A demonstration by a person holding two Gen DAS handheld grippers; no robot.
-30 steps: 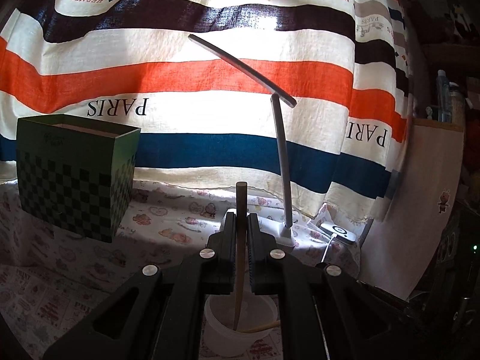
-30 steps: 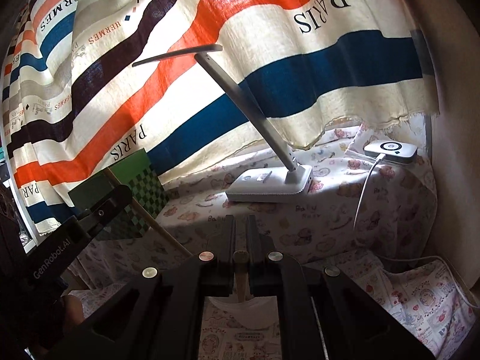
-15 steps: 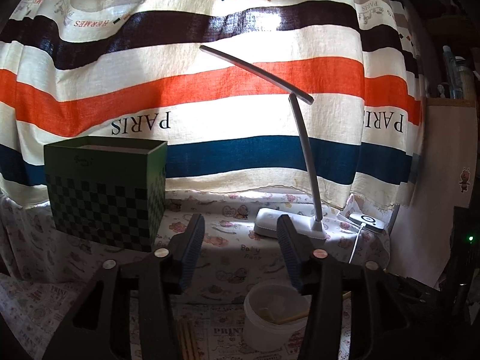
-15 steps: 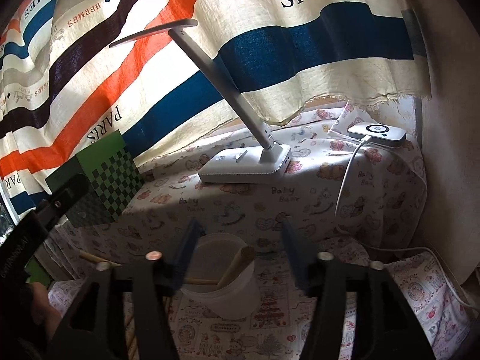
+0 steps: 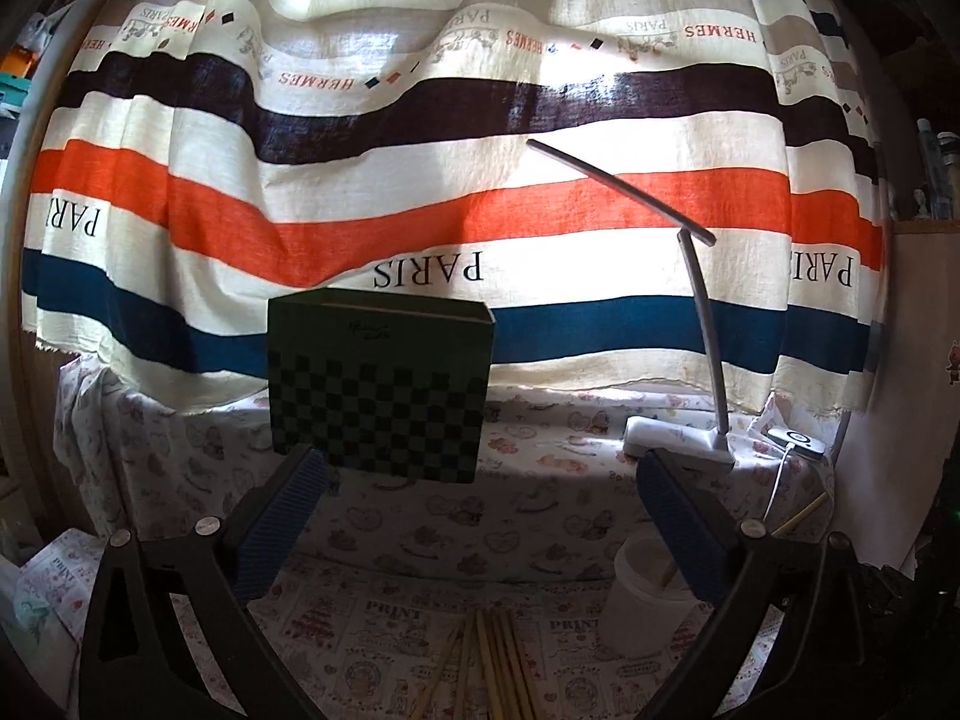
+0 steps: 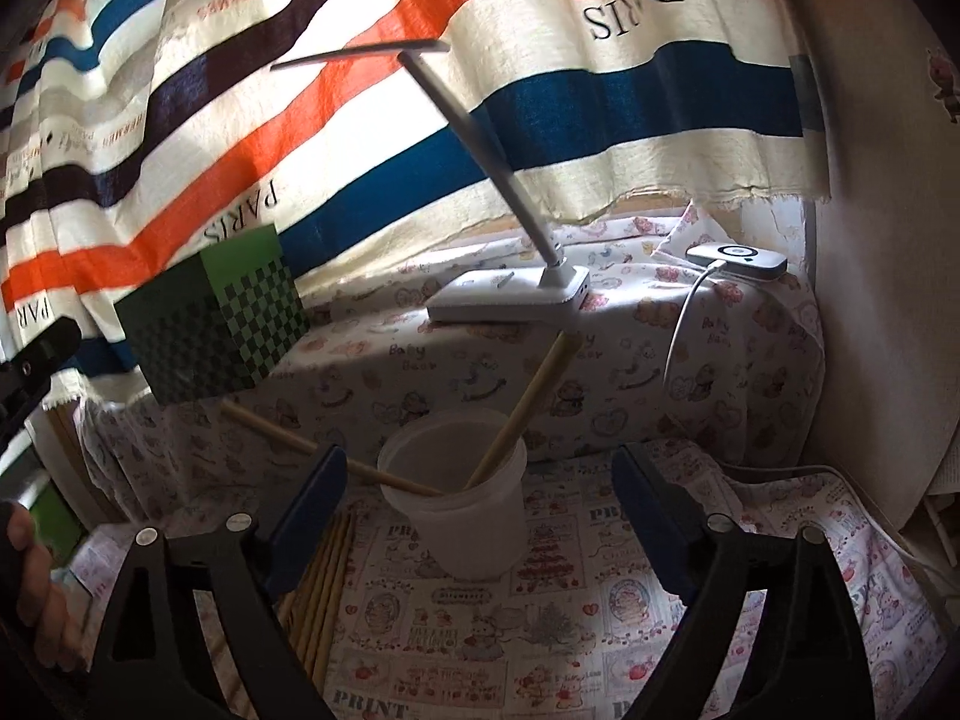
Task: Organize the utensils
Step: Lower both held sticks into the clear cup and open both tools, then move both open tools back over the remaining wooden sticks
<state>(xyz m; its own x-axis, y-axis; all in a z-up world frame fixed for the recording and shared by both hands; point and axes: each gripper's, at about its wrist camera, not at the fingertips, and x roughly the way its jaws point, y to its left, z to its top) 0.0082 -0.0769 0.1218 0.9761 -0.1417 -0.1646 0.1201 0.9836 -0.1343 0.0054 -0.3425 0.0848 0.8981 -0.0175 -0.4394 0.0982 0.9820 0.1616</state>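
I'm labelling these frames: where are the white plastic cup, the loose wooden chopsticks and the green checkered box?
White plastic cup (image 6: 474,540), right wrist view, front wall.
Loose wooden chopsticks (image 5: 498,666), left wrist view, mid-bundle.
Green checkered box (image 5: 378,402), left wrist view, front face.

Each claw (image 5: 480,516) (image 6: 480,498) has black triangular arms, silver screws and blue ribbed pads (image 5: 282,516); bare fingers (image 6: 30,588) show at lower left.

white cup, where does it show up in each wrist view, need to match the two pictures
Left wrist view: the cup sits low on the right, partly hidden behind the right finger of the left gripper.
Right wrist view: the cup stands near the middle, between the open jaws of the right gripper, with two chopsticks leaning in it.
Shared landmark: the lamp, behind the cup in both.
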